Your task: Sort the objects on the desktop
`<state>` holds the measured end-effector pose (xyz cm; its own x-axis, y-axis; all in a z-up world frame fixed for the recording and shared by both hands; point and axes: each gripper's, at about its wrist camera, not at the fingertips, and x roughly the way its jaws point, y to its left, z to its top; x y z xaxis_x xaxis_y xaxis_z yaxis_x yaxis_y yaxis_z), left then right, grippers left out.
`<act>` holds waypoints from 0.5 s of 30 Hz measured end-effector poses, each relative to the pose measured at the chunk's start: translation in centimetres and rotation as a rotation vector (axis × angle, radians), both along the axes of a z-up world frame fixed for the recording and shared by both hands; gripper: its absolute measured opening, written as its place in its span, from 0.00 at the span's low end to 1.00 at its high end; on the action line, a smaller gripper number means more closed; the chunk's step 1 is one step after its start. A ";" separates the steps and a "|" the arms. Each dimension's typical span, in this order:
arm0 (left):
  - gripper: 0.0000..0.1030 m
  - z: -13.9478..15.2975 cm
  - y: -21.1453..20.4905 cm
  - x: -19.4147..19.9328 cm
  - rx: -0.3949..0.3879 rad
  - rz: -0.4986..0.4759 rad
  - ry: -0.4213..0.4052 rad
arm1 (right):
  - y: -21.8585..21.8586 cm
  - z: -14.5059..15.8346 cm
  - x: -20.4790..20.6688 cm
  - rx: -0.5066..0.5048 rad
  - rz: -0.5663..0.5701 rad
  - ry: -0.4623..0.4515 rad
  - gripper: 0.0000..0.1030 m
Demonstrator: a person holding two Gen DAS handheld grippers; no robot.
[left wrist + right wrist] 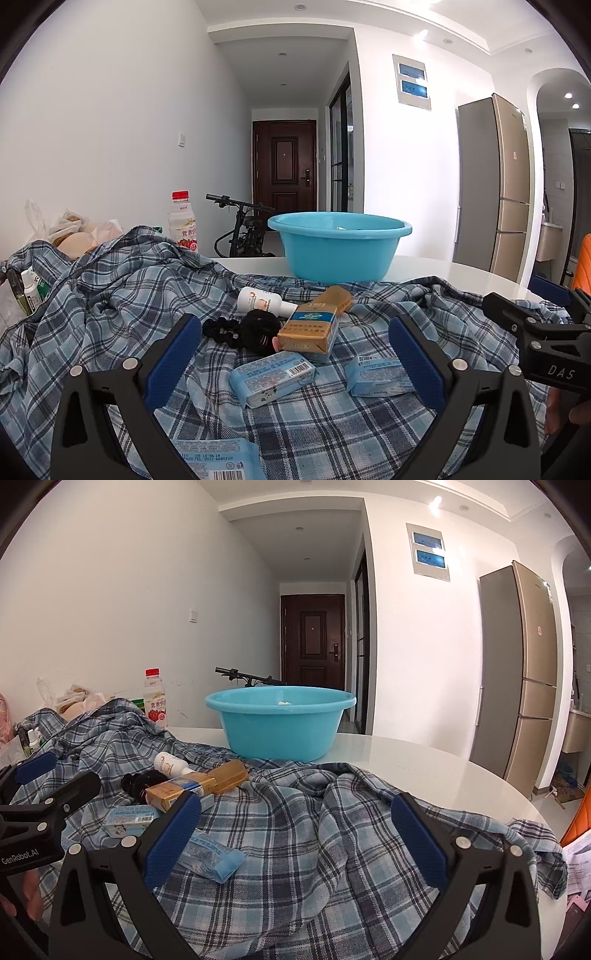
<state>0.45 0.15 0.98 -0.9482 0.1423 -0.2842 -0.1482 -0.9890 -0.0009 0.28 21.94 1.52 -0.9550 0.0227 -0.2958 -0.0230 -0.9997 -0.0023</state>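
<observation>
- While the left gripper (295,363) hovers with its blue pads wide apart and empty, the left wrist view shows a tissue pack (272,377) on the plaid cloth (122,295) between them; a gold-and-blue carton (314,326), a black hair tie (242,330) and a small white bottle (260,301) lie just beyond, before the blue basin (338,245).
- Seen from the right wrist, the right gripper (295,840) is likewise spread and holds nothing, above bare cloth; another tissue pack (210,856) lies beside its left pad, and the basin stands on the white table (424,760).
</observation>
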 end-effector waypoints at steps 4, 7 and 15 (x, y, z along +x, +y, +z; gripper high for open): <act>1.00 0.0 -0.3 0.0 0.006 0.018 -0.001 | 0.0 0.0 -0.1 0.000 0.001 -0.003 1.00; 1.00 0.0 -0.3 0.0 0.006 0.019 -0.001 | 0.0 0.0 -0.1 0.000 0.001 -0.004 1.00; 1.00 0.1 -0.5 0.0 0.006 0.033 0.001 | 0.1 -0.1 -0.2 -0.001 0.000 -0.010 1.00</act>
